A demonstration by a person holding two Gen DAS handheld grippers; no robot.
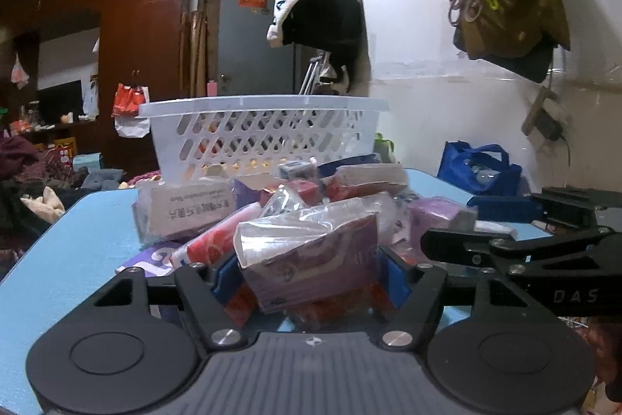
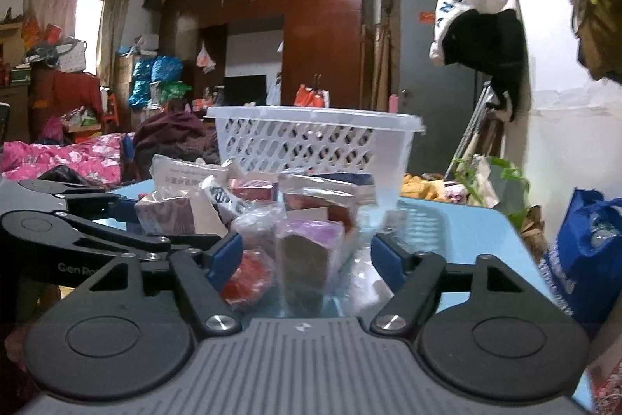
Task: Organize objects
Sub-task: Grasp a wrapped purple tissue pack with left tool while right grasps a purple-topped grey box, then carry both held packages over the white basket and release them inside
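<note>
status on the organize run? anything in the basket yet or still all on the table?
Early. Done: at most a few items show through the white basket slats; unclear which. In hand: the left gripper brackets a purple packet, the right gripper a purple-topped packet; neither is lifted. Left: the pile of wrapped packets on the blue table.

One white basket [image 1: 264, 131] stands at the far end of the one blue bench [image 1: 58, 259]. In front of it lies one pile of wrapped packets [image 1: 307, 251], too overlapped to count exactly. One blue bag [image 1: 480, 168] sits far right.
</note>
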